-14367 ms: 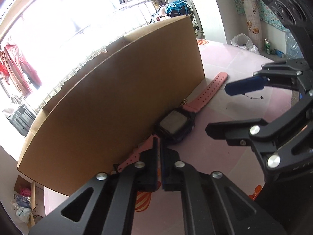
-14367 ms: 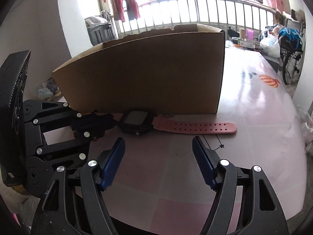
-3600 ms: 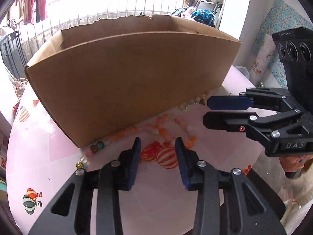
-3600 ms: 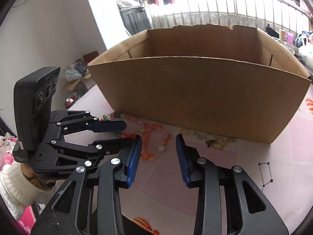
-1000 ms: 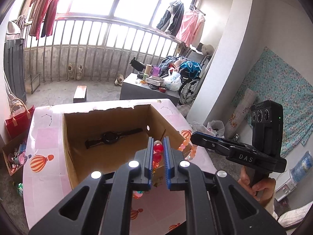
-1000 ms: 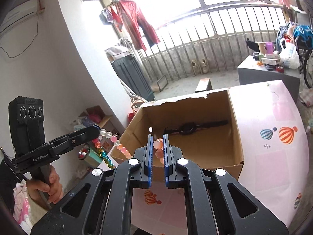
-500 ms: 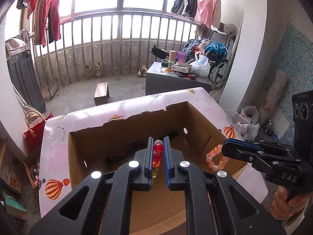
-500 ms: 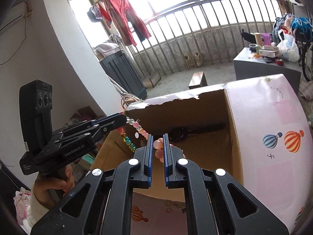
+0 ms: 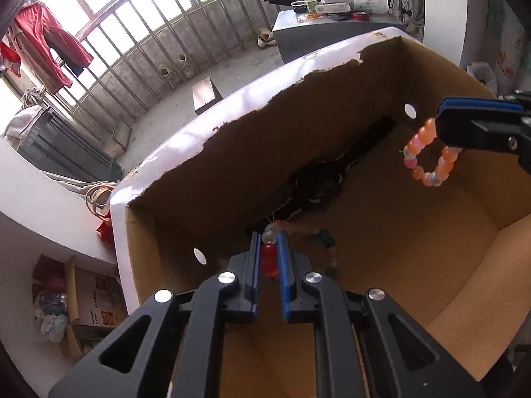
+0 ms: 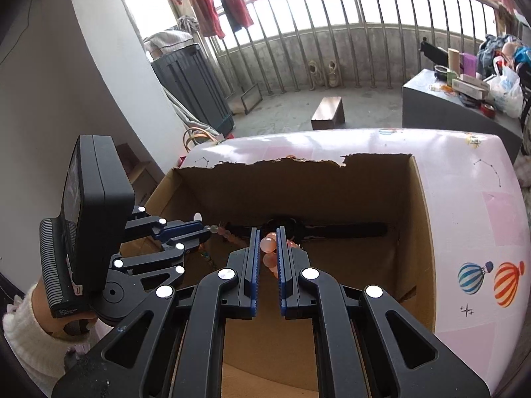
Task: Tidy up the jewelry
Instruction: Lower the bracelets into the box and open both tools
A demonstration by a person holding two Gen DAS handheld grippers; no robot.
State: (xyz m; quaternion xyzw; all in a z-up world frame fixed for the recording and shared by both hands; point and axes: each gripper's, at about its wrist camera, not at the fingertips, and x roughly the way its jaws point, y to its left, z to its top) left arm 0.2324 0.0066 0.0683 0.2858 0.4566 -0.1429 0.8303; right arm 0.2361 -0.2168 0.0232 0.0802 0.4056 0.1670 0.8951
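Note:
An open cardboard box [image 9: 415,232] [image 10: 428,232] stands on the pink table. A black watch [image 9: 318,185] [image 10: 345,229] lies on its floor by the far wall. My left gripper [image 9: 267,242] [image 10: 202,229] is shut on a string of mixed-colour beads [image 9: 268,260] and holds it inside the box. My right gripper [image 10: 267,235] [image 9: 441,119] is shut on an orange and pink bead bracelet [image 9: 428,156] [image 10: 269,245], which hangs over the box's right side.
The pink table [image 10: 481,182] with balloon prints carries the box. Beyond it are a balcony railing [image 10: 332,16], a grey cabinet with clutter [image 10: 458,99], a small stool [image 10: 327,107] and hanging clothes [image 9: 49,46].
Both grippers have moved forward and down over the box. The beads now hang inside it. The watch appears closer.

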